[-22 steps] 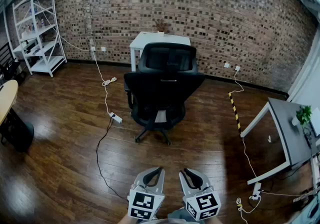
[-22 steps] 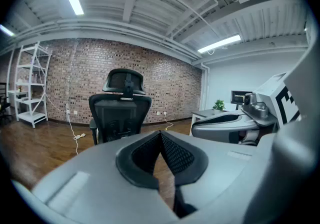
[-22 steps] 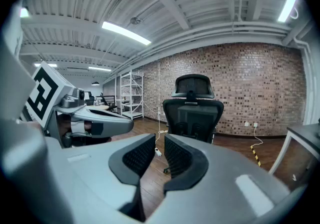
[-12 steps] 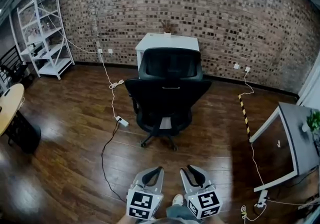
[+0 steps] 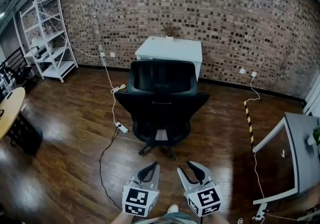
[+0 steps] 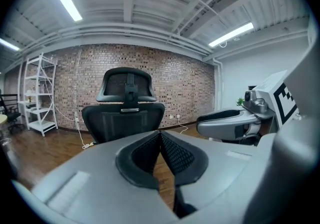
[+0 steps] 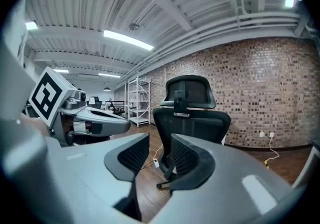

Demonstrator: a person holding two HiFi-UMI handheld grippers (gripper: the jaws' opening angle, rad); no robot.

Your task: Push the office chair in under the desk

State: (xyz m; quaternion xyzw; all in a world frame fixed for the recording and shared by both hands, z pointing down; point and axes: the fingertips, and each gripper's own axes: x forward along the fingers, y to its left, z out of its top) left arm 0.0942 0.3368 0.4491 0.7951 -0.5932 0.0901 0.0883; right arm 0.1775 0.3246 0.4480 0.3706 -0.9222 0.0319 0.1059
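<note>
A black office chair (image 5: 161, 103) with a mesh back and headrest stands on the wood floor, its back towards me. Just beyond it, against the brick wall, is a white desk (image 5: 172, 50). The chair (image 6: 126, 110) fills the middle of the left gripper view, and the chair (image 7: 191, 115) also shows in the right gripper view. My left gripper (image 5: 151, 170) hangs low in the head view, well short of the chair, its jaws shut with nothing in them. Beside it my right gripper (image 5: 190, 168) is open and empty, also clear of the chair.
A white power strip (image 5: 120, 128) and its cables lie on the floor left of the chair. A white shelf unit (image 5: 46, 43) stands at the far left wall. A grey table (image 5: 299, 150) is at the right, with black-yellow floor tape (image 5: 248, 123) near it. A round table edge (image 5: 10, 113) is at the left.
The view has moved forward: the chair and desk appear larger and nearer. Both grippers have kept their places at the bottom of the view, side by side.
</note>
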